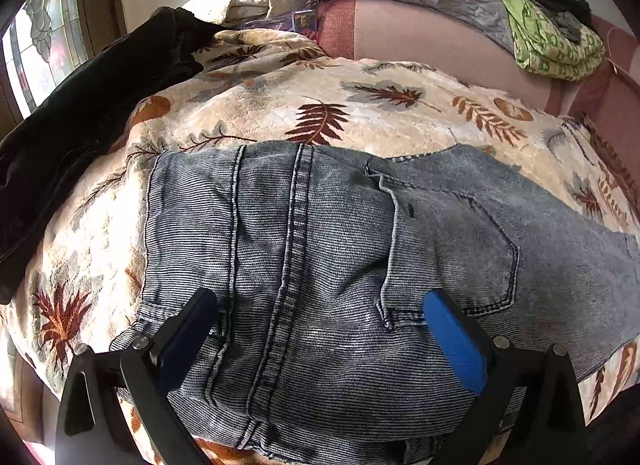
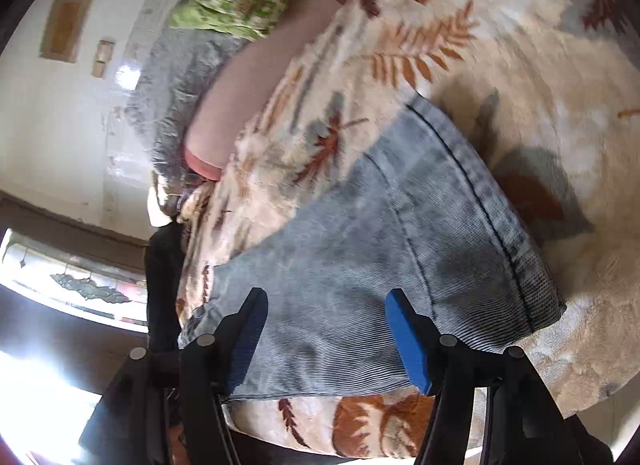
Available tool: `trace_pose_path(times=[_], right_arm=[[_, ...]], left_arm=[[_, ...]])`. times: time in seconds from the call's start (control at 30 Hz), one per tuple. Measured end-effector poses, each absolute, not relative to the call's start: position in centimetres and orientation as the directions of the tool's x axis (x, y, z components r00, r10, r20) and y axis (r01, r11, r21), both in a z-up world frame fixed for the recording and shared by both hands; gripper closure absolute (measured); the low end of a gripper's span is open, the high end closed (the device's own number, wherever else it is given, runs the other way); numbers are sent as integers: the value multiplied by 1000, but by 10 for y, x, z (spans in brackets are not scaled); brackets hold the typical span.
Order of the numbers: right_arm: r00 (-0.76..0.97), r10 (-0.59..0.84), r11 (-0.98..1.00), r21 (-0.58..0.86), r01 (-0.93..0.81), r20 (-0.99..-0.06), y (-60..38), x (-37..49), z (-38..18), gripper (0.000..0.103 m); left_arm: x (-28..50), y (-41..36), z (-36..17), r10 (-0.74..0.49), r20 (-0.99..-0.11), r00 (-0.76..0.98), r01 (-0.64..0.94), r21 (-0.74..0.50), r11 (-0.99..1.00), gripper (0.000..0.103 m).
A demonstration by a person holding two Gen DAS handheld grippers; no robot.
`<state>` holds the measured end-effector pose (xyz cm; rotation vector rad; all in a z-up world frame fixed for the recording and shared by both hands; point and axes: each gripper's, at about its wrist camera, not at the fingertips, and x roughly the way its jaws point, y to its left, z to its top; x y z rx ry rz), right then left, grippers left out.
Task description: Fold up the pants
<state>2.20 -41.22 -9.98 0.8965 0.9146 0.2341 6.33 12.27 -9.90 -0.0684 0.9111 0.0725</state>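
Jeans (image 1: pixel 320 257) lie folded on the blanket (image 1: pixel 360 105); both grippers, left (image 1: pixel 320 341) and right (image 2: pixel 326 329), hover spread and empty. Grasp the hem at two o'clock, folding evenly.

Daylight glares through the window (image 2: pixel 72 293), right view motion-blurred, fisheye edges bent dark.

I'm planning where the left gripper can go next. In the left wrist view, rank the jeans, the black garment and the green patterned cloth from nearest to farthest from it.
1. Jeans: directly under the left gripper.
2. Black garment: upper left.
3. Green patterned cloth: far upper right.
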Motion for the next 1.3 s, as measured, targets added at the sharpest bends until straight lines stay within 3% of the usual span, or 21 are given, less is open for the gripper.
trace_pose_path(times=[0.1,0.17,0.2,0.3,0.4,0.43,0.5,0.57,0.67,0.77,0.93,1.1,1.17,1.3], right_arm=[[617,552,612,775,157,-561,-412,5,-92,33],[567,508,665,714,221,-649,-412,5,-111,28],[529,497,667,692,274,-688,-416,7,-128,32],[590,536,566,776,280,-604,-431,4,-130,34],[685,500,580,792,190,-530,-438,-8,-104,32],[686,503,581,793,183,-526,-440,-10,-104,26],[639,460,613,741,275,-617,-446,-9,-122,24],[669,491,517,804,293,-559,-456,-12,-131,24],[782,411,505,831,232,-468,-470,-30,-117,23],[783,495,379,905,193,-375,-478,-32,-129,21],[785,485,429,887,171,-386,-473,-26,-122,20],[745,520,388,893,231,-418,-471,-19,-138,16],[746,520,393,892,224,-417,-471,-19,-137,15],[770,482,444,874,197,-418,-468,-24,-125,15]], left_arm=[[54,123,-88,14,-768,640,-105,-69,992,1],[50,117,-85,-5,-756,654,-85,-80,993,1],[52,111,-88,-7,-767,642,-66,-64,996,1],[64,98,-110,72,-840,538,-62,46,997,1],[61,95,-100,67,-820,568,-68,34,997,1],[59,94,-96,58,-812,581,-64,25,998,1],[59,88,-95,60,-812,580,-51,37,998,1],[62,80,-100,84,-836,542,-35,78,996,1],[54,73,-92,82,-816,573,-32,78,996,1],[48,63,-77,59,-786,616,-15,63,998,1],[49,43,-68,35,-764,645,-4,42,999,1],[62,28,-116,71,-846,528,9,89,996,1],[54,15,-119,134,-798,587,41,194,980,0],[44,18,-111,70,-779,622,69,144,987,0]])
